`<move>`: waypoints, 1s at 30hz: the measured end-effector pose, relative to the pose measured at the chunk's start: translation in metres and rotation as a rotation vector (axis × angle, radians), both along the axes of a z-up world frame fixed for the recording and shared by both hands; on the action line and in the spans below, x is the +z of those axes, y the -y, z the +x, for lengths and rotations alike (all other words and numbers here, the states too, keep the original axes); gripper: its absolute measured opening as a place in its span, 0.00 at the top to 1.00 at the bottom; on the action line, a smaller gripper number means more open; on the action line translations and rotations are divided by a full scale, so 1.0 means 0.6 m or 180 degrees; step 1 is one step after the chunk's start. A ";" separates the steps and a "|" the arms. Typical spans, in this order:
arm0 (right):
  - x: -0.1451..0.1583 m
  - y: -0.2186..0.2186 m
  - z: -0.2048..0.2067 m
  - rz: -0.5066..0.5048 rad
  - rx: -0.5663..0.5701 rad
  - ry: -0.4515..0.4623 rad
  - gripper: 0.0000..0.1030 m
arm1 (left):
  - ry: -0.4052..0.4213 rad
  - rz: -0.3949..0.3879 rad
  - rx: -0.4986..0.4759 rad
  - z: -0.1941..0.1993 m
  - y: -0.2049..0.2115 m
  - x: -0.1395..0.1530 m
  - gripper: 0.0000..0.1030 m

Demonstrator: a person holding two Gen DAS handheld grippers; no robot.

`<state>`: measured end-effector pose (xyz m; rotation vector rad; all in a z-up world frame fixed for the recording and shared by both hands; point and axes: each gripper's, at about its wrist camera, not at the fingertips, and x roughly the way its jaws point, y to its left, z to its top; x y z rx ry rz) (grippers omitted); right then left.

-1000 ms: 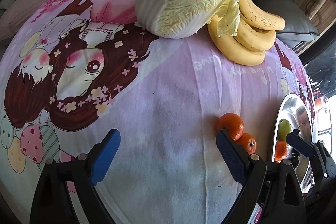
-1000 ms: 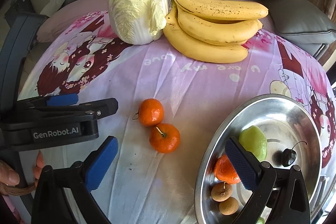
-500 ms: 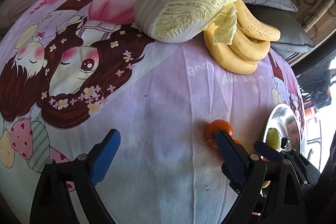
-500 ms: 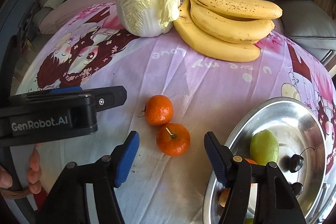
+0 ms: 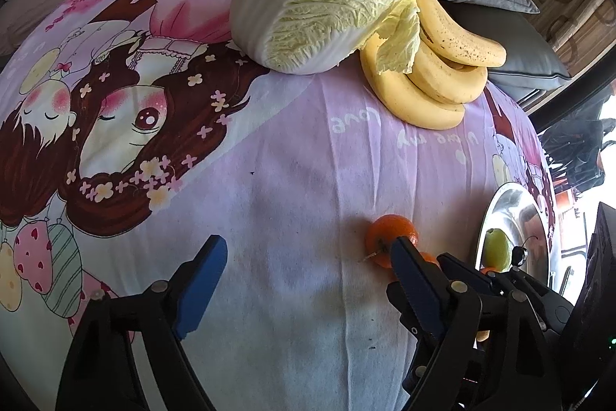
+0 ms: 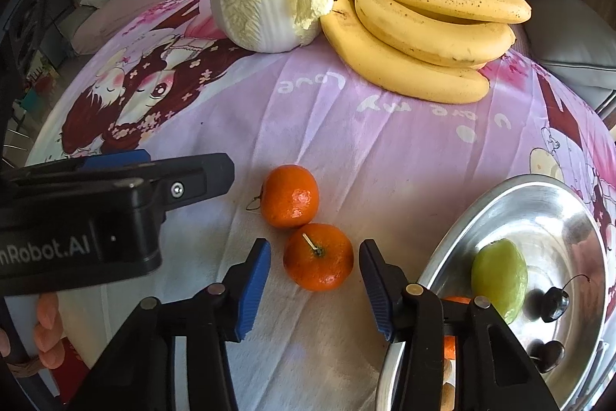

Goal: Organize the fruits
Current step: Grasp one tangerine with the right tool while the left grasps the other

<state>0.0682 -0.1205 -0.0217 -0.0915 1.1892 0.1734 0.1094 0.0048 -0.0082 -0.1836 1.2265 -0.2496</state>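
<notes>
Right gripper point(image 6: 313, 266) closing, jaws not yet touching the near tangerine point(image 6: 318, 256) between them.

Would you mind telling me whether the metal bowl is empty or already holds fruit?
Not empty: the metal bowl holds a green fruit, dark cherries and a partly hidden orange piece.

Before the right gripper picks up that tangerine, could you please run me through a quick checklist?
1. Near tangerine sits between the right gripper pads: ok.
2. Pads pressing on it: not ok; jaws closing, gaps show on both sides.
3. Second tangerine outside the jaws: ok, though it seems to touch the near one.
4. Metal bowl has free room: ok.
5. Left gripper open, holding nothing: ok.
</notes>
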 end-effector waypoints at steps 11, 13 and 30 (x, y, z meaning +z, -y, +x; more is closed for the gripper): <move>0.000 0.003 -0.002 0.0042 -0.0028 0.0007 0.61 | -0.0058 -0.0022 -0.0003 0.005 0.007 -0.006 0.15; 0.001 0.005 -0.003 0.0054 -0.0037 0.0012 0.61 | -0.0083 -0.0029 0.0009 0.006 0.006 -0.008 0.15; 0.038 0.026 -0.013 0.0100 -0.0154 0.0151 0.61 | -0.0056 -0.0152 -0.0129 0.006 0.020 -0.011 0.27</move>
